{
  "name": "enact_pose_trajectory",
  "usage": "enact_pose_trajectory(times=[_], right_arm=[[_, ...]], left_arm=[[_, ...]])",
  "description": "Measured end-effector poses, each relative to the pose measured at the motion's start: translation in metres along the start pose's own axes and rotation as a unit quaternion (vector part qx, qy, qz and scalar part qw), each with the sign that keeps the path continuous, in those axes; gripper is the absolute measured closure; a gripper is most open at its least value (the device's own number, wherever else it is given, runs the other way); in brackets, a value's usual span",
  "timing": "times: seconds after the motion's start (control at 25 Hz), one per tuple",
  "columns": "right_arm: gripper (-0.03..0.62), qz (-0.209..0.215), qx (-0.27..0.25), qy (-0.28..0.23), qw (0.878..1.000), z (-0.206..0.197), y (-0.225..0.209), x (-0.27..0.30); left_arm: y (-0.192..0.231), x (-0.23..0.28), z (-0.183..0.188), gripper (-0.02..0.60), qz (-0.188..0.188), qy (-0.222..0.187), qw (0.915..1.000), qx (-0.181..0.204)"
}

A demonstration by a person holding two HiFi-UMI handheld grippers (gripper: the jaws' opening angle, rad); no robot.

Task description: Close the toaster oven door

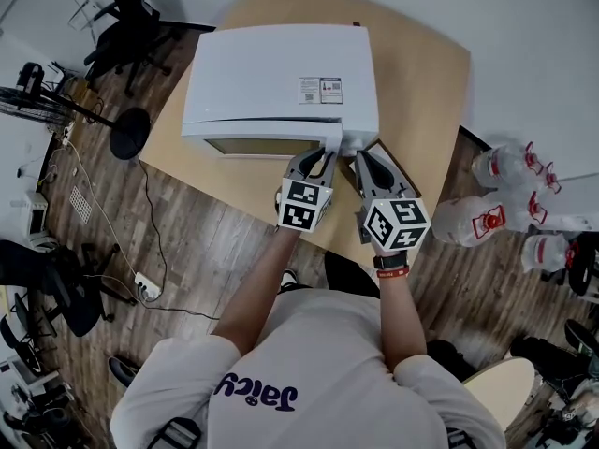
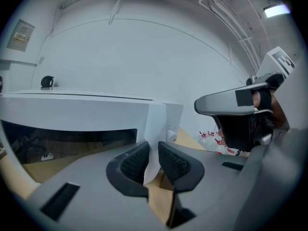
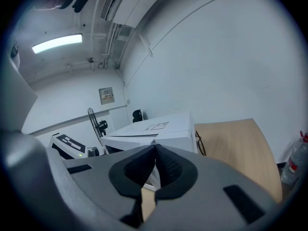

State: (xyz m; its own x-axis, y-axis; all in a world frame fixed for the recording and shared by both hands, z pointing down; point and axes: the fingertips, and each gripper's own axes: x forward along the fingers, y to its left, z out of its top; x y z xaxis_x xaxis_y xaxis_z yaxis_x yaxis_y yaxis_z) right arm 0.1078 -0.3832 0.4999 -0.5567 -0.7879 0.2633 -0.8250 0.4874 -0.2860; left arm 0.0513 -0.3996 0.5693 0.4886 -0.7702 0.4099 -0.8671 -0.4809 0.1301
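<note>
Head view, oven: one white toaster oven (image 1: 281,64) stood on the wooden surface (image 1: 421,92), its single door (image 1: 262,143) facing the person and seemingly close to shut.
Head view, claws: two; the left claw (image 1: 323,157) sat at the door's right end, and the right claw (image 1: 367,162) was just beside it at the oven's corner.
Head view, floor: at least three water bottles (image 1: 501,168) stood well apart from the oven.
Left gripper view, grip: the left claw was pinched on what looked to be the door's white side edge, with one knob (image 2: 171,134) just beyond.
Left gripper view, advice: the step probably wanted a firm pinch and a square push toward the oven body until the door seated, without twisting.
Right gripper view, state: the right claw was closed on nothing, its pads together, near the oven's corner.
</note>
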Motion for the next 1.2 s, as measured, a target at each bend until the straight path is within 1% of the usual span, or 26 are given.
enact_pose_trajectory(times=[0.24,0.44,0.56,0.84,1.2], right_arm=[[0.579,0.005,0.003,0.002,1.0,0.002,-0.001,0.01],[0.579,0.002,0.01,-0.001,1.0,0.004,-0.002,0.012],[0.579,0.001,0.009,-0.007,1.0,0.006,0.004,0.007],[0.579,-0.004,-0.003,-0.022,1.0,0.012,0.028,-0.018],[0.579,-0.016,-0.017,-0.044,0.999,0.008,0.064,-0.065]], left_arm=[[0.011,0.013,0.007,0.505,0.002,0.004,1.0,0.001],[0.011,0.011,0.005,0.511,0.005,0.006,1.0,0.001],[0.009,0.0,0.007,0.512,0.002,0.002,1.0,0.004],[0.001,-0.054,0.02,0.522,0.005,-0.03,0.9995,0.009],[0.001,-0.146,0.028,0.538,0.025,-0.08,0.9964,0.006]])
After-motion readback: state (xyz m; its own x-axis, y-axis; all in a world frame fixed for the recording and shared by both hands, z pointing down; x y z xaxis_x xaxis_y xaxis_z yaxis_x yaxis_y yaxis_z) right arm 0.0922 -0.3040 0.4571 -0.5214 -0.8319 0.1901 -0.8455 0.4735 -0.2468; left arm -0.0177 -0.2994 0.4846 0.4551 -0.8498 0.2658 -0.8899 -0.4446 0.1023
